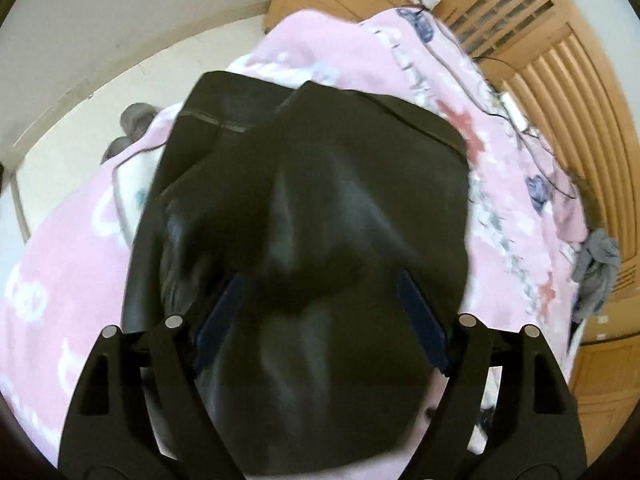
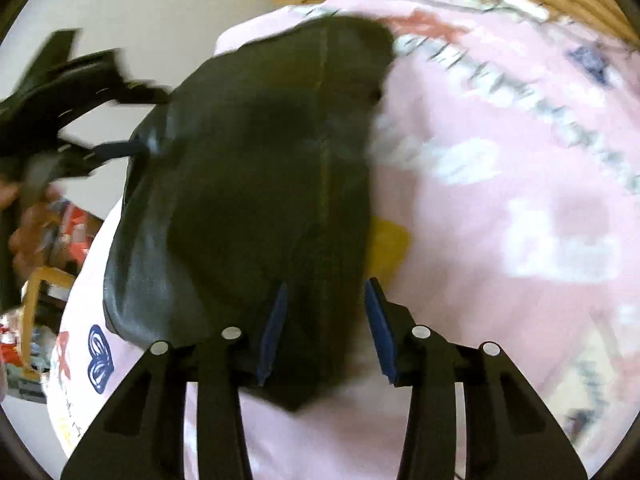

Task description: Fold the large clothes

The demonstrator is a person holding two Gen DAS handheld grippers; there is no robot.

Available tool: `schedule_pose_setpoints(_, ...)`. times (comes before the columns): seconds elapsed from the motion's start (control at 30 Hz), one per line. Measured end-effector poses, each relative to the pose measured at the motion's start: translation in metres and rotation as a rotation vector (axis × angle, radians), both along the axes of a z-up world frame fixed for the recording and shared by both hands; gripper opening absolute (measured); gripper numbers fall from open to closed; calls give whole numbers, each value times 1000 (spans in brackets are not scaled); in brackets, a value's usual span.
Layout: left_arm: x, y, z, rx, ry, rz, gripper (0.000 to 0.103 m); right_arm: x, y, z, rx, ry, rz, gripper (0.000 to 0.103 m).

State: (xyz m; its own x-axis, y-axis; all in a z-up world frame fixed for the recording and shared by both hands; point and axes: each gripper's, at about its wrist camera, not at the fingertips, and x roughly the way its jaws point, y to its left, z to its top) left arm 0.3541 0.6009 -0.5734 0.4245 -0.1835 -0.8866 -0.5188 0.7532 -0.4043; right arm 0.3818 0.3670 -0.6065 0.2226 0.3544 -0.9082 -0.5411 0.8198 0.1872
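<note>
left gripper: jaws spread wide, straddling black leather-like garment | right gripper: jaws spread, garment edge between pads, no pinch | garment on pink patterned bedspread ahead of both

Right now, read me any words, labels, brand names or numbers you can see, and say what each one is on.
None can be read.
Pink bedspread: white letter-like shapes, too blurred in both views.
Black garment: no label or print visible.
Colourful packaging at the right view's left edge: too blurred.

Right tongs spread over dark garment.
</note>
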Motion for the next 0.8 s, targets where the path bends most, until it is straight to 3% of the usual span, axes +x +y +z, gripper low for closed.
schedule_pose_setpoints(0.03, -12, -8, 19, 40, 24, -26, 78, -2, -10, 23, -14, -26, -1, 58)
schedule_pose_setpoints(0.13, -60, -31, 86, 186, 71, -67, 78, -20, -33, 97, -54, -138, -15, 82)
schedule_pose_setpoints(0.27, -132, -62, 213, 389, 60, -50, 79, -44, -56, 219, -43, -233, -16, 91)
schedule_pose_setpoints(0.33, -160, -76, 274, 496, 99, -51, 86, -62, -67, 274, -63, -284, -34, 94)
schedule_pose_setpoints(0.4, -185, -85, 327, 565, 64, -15, 91, -85, -77, 336, -79, -350, -68, 95)
schedule_pose_setpoints(0.43, -200, -87, 352, 547, 30, -3, 91, -93, -84, 357, -61, -369, -79, 95)
schedule_pose_setpoints(0.53, -227, -88, 402, 428, -93, -85, 91, -124, -99, 420, 23, -423, -147, 95)
schedule_pose_setpoints(0.57, -235, -90, 413, 432, -125, -86, 91, -135, -102, 437, 48, -439, -173, 95)
schedule_pose_setpoints(0.67, -250, -99, 429, 433, -156, -111, 92, -170, -104, 467, 132, -470, -228, 95)
schedule_pose_setpoints(0.8, -264, -113, 429, 408, -132, -128, 92, -203, -103, 475, 203, -485, -271, 95)
